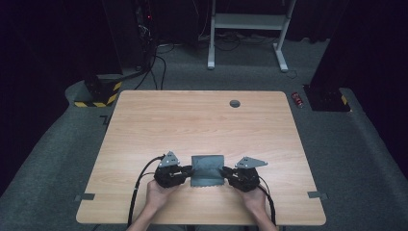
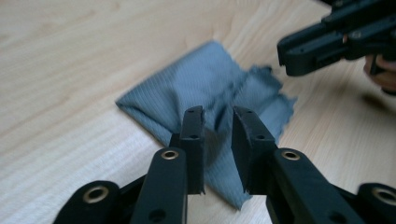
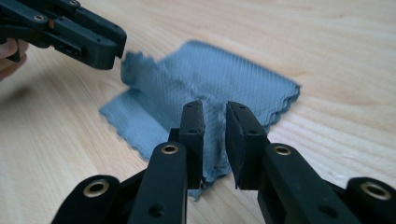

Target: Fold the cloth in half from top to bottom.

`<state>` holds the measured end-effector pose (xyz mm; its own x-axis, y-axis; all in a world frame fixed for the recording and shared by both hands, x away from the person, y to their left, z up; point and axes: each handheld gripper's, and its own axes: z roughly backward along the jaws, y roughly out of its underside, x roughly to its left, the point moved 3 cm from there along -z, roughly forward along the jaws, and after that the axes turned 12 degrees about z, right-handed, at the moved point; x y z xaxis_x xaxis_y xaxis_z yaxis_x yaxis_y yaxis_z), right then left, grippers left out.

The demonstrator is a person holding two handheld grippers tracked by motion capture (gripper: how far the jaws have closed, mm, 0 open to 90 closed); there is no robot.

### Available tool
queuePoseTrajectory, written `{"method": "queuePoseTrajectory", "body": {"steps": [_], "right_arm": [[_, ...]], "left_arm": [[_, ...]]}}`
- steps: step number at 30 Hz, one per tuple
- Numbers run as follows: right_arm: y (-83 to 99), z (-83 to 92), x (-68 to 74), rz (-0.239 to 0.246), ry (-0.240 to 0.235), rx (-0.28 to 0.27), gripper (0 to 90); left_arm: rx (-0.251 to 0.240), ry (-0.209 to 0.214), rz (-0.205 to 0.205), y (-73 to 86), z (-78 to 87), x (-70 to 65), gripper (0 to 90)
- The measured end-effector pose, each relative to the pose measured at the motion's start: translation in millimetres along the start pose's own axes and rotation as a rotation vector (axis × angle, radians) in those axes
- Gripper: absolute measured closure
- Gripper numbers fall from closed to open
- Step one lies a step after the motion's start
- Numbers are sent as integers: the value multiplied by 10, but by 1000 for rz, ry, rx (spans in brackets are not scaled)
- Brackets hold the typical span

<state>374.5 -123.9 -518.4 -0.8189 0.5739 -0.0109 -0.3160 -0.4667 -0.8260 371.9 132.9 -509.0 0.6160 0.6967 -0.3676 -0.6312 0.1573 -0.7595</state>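
Note:
A grey-blue cloth (image 1: 208,169) lies folded and rumpled near the front edge of the wooden table (image 1: 192,120). Its scalloped hem faces the person. My left gripper (image 1: 188,171) sits at the cloth's left edge and my right gripper (image 1: 224,172) at its right edge, each held in a hand. In the left gripper view the jaws (image 2: 218,112) stand slightly apart over the cloth (image 2: 201,88), with a clear gap between the pads. The right gripper view shows the same: jaws (image 3: 215,106) narrowly open above the cloth (image 3: 219,79). Each view also catches the other gripper's tips across the cloth.
A small grey round grommet (image 1: 235,103) sits near the table's far edge. Bits of tape (image 1: 84,197) (image 1: 316,195) mark the front corners. On the floor beyond stand a white desk frame (image 1: 248,21), a yellow-black striped base (image 1: 98,94) and a red can (image 1: 298,99).

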Motion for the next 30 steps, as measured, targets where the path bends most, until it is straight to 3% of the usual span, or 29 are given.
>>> {"method": "queuePoseTrajectory", "body": {"steps": [5,10,12,15,23,30], "right_arm": [[-126,31,-55,-7,24,-10,800],[-202,-142,-135,-16,49,44,814],[-195,-219,-148,-19,47,68,816],[-161,-257,-116,-13,32,81,816],[-48,-222,68,10,-23,97,815],[67,-211,186,58,-23,144,805]], "left_arm": [[0,-61,9,-136,-11,40,708],[67,-118,2,-205,-213,82,669],[83,-115,16,-189,-254,80,652],[105,-113,-6,-134,-291,26,644],[155,-78,-53,87,-244,-119,645],[180,-73,-61,230,-200,-151,648]]}}
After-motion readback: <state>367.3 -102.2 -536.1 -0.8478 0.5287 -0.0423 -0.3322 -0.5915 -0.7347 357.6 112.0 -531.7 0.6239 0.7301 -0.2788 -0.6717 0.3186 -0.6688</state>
